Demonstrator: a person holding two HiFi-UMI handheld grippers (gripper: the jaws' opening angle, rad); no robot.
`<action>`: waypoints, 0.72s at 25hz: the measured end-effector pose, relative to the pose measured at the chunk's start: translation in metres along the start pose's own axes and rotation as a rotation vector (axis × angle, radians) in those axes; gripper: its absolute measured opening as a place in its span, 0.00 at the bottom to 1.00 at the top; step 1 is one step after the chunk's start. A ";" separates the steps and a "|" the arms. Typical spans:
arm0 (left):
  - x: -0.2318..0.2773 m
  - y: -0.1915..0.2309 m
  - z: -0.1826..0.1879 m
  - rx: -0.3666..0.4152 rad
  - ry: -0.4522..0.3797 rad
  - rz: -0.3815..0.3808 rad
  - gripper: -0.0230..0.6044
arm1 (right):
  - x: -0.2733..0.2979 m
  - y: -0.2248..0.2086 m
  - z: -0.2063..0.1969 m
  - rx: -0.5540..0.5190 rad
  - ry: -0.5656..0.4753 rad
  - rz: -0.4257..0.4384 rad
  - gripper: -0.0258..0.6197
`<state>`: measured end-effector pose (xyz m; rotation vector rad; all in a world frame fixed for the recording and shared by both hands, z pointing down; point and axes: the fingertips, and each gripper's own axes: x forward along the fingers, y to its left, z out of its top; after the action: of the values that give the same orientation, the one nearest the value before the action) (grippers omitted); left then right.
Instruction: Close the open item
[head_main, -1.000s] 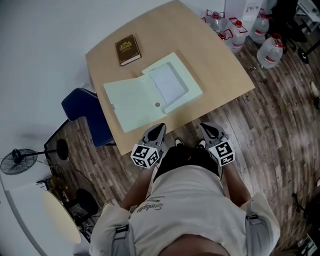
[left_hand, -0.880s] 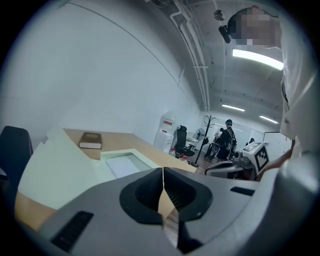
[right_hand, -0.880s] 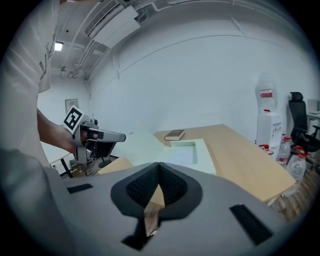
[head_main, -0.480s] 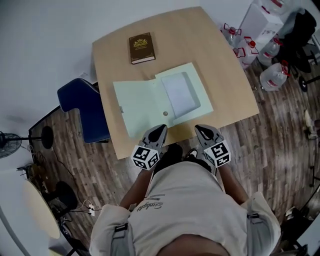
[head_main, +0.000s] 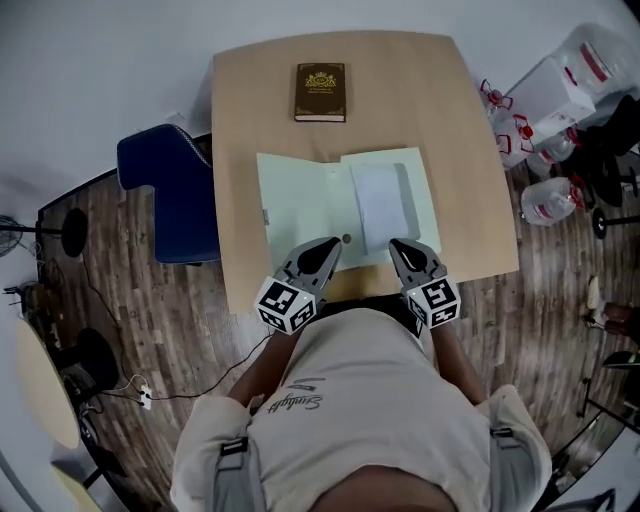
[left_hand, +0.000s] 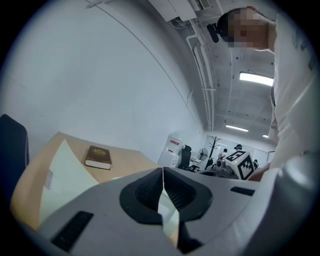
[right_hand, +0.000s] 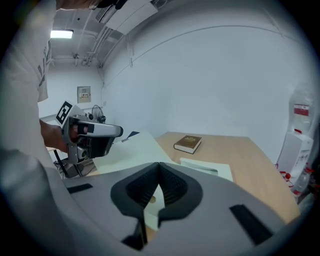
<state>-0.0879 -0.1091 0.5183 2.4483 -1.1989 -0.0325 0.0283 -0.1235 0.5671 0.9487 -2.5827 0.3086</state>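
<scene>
So the open item here is a pale green file folder (head_main: 300, 205), lying spread flat on the wooden table (head_main: 460, 120). Its cover is flopped out to the left, and a white stack of paper (head_main: 380, 205) sits in the right half. A brown book (head_main: 320, 92) lies well beyond it near the far edge.

The person has both tools parked at the folder's near edge. The left gripper (head_main: 330, 243) and right gripper (head_main: 397, 245) both have their jaws pressed together with nothing between them, and neither one is touching the cover as far as I can tell.

What could go sideways, imo:
- **No grip:** that cover is thin and lies nearly flat, so shut jaws can't pinch it. They'd have to open up or get a tip under the edge first.
- **Sliding:** pushing at it without pinning the right half would probably skate the whole folder toward the book.
- **Loose paper:** flipping the cover too fast could shove the sheets out of place.
- **Springing back:** the cover could also pop open again if nobody presses it down.
</scene>
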 end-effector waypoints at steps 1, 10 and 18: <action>-0.008 0.008 0.006 -0.003 -0.006 0.027 0.06 | 0.006 0.002 0.003 0.002 -0.001 0.016 0.02; -0.105 0.114 0.027 -0.028 -0.035 0.453 0.06 | 0.047 0.001 0.021 -0.046 0.005 0.160 0.02; -0.119 0.192 -0.052 -0.210 0.066 0.513 0.06 | 0.054 -0.003 0.012 -0.024 0.026 0.168 0.02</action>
<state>-0.2968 -0.1044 0.6190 1.8918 -1.6622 0.0657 -0.0111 -0.1604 0.5790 0.7159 -2.6414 0.3315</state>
